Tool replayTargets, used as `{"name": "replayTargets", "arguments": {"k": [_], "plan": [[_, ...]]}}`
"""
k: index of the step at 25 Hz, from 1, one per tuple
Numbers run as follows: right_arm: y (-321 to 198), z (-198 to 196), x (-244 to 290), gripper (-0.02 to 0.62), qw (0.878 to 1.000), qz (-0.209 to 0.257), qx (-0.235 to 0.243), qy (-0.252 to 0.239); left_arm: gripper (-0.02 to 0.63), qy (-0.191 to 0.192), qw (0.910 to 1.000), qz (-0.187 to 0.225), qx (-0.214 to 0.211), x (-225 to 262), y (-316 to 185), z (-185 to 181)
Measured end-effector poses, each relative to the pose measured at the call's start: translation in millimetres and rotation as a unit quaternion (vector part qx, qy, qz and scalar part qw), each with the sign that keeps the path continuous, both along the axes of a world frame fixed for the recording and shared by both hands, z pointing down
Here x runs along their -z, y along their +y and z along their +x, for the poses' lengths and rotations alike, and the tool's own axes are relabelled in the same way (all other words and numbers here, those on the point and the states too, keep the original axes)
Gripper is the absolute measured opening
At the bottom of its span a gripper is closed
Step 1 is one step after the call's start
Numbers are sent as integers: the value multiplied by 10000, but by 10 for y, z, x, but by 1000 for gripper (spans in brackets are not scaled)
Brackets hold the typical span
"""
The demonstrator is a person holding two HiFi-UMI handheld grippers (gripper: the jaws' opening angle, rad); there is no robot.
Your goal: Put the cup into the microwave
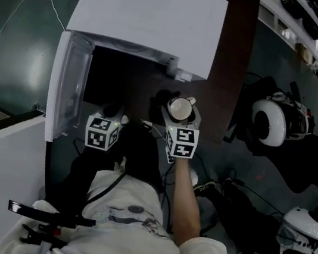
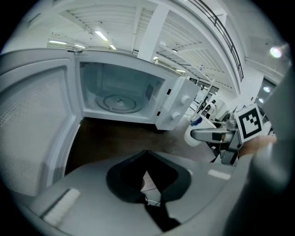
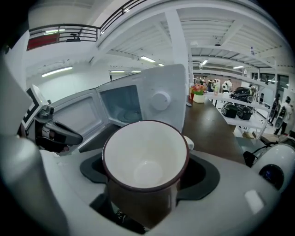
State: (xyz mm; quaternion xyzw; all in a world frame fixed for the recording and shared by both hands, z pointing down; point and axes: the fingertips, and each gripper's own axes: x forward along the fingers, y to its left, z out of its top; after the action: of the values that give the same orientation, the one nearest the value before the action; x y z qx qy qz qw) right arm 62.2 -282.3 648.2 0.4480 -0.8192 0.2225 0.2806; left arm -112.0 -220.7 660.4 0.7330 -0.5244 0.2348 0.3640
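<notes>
Brown outside and white inside, the cup [image 3: 145,161] is held upright by the right gripper [image 1: 179,113], whose jaws are closed on its sides. It is held over the dark table [image 1: 226,86], just in front of the white microwave [image 1: 147,19], whose door [image 1: 68,87] is swung wide open. Nothing is held by the left gripper [image 2: 146,156] nearby, and its jaws seem to be pressed together.

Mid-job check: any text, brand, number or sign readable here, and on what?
None readable.
Microwave: no legible brand or dial numbers.
Cup: no print visible.
Left marker cube, right marker cube: square code patterns, no letters.
Shirt print: too blurred to read.
</notes>
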Motion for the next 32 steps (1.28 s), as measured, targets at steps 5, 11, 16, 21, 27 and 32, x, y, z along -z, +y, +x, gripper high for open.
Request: {"name": "replayTargets", "arguments": {"k": [5,11,16,21,27,32], "plan": [[38,-409,27,410,9992,21,410,-25,0,22,9996,40,271,1,86,-186],[-80,-982,49,410,9951,127,980,-110,0,-19,9985,119,543,8,124,-393],[-315,-1415,87,410,9906,293,1331,-146,0,26,9978,185,640,33,94,-464],[-647,-1777,97,410,9881,447,1454,-204,0,36,9974,104,710,-16,145,-527],[-1138,-2114,78,410,9887,599,1356,-224,0,27,9972,101,744,-32,106,-607],[-1457,-2240,27,410,9898,718,1217,-167,0,35,9964,138,831,-79,66,-683]]}}
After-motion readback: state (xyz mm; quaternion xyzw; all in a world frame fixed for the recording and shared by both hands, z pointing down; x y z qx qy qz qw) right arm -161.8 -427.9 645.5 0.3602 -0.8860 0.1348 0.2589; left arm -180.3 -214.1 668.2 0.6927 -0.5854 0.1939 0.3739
